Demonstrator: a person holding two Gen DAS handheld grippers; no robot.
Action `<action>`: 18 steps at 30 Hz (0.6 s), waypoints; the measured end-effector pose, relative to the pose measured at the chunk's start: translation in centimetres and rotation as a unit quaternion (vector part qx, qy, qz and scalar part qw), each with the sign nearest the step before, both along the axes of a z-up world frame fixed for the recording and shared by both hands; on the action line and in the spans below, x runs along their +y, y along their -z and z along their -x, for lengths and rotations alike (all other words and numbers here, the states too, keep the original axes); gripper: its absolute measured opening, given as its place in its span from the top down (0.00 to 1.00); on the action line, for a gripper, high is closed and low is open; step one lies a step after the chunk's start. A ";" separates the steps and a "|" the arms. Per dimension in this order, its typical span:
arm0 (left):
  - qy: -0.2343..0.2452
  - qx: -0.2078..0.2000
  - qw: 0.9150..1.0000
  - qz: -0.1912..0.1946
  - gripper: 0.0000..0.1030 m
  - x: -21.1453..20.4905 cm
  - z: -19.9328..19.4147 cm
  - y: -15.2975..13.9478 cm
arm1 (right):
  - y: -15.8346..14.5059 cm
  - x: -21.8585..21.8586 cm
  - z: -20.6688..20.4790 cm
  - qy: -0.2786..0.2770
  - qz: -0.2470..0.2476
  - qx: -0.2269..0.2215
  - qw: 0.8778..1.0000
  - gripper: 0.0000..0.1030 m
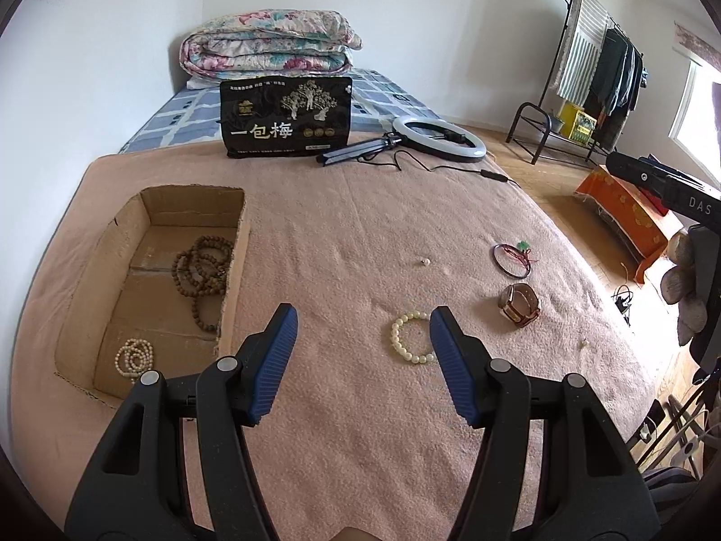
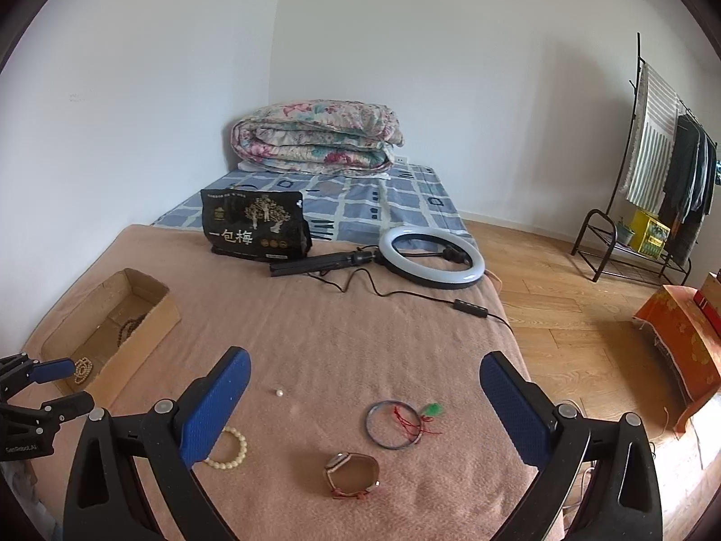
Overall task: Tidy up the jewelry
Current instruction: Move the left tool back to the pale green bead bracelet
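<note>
The left hand-held gripper (image 1: pixel 362 338) has its jaws spread with nothing between the blue pads; it hangs above the pink blanket (image 1: pixel 342 225) that covers the near part of the bed. The right hand-held gripper (image 2: pixel 365 387) is likewise spread wide and holds nothing. The left wrist view looks straight into the cardboard box (image 1: pixel 198 196) at the left: a long string of brown wooden beads (image 1: pixel 203 266) lies coiled against its right wall, and a coil of cream beads (image 1: pixel 133 356) lies in its near corner. The right wrist view shows the same box (image 2: pixel 148 284) only at a shallow angle, so the brown beads are mostly hidden behind its wall. On the blanket, outside the box, lie a cream bead bracelet (image 1: pixel 408 338), a brown-strapped watch (image 1: pixel 518 304), a thin dark bangle with red cord and a green charm (image 1: pixel 511 259), and one loose pearl (image 1: pixel 425 262). In the left view the bracelet is partly covered by the right pad; in the right view the bracelet (image 2: pixel 234 451) is partly covered by the left pad, while the watch (image 2: pixel 351 475) and bangle (image 2: pixel 394 424) lie fully visible between the jaws. Only the right view shows the left hand-held gripper from outside, at the left edge near the box. Only the left view shows the person's gloved hand (image 1: pixel 685 288) on the right tool. A black snack bag (image 1: pixel 286 117), a ring light (image 1: pixel 439 137) and a folded quilt (image 1: pixel 266 45) lie farther back.
</note>
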State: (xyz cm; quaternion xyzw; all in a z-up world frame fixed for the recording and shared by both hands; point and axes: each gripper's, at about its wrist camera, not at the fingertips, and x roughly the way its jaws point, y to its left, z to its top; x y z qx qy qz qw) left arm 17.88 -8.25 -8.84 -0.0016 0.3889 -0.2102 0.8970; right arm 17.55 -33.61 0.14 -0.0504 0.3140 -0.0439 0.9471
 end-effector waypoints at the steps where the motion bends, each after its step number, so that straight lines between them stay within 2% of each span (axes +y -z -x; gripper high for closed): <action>1: 0.002 0.005 1.000 0.002 0.39 -0.3 -0.2 0.3 | 0.1 -0.7 0.2 0.002 -0.001 0.000 1.000 0.00; 6: 0.014 0.030 0.999 0.002 0.39 -2.1 -1.0 2.2 | 1.3 -3.5 0.9 0.016 -0.013 0.011 1.000 0.00; 16: 0.032 0.073 0.997 -0.019 0.39 -5.3 -2.7 6.3 | 5.7 -6.6 1.1 0.014 -0.044 0.075 0.996 0.00; 18: 0.033 0.084 0.996 -0.021 0.46 -5.7 -3.1 7.2 | 6.6 -7.0 1.0 0.014 -0.056 0.089 0.994 0.01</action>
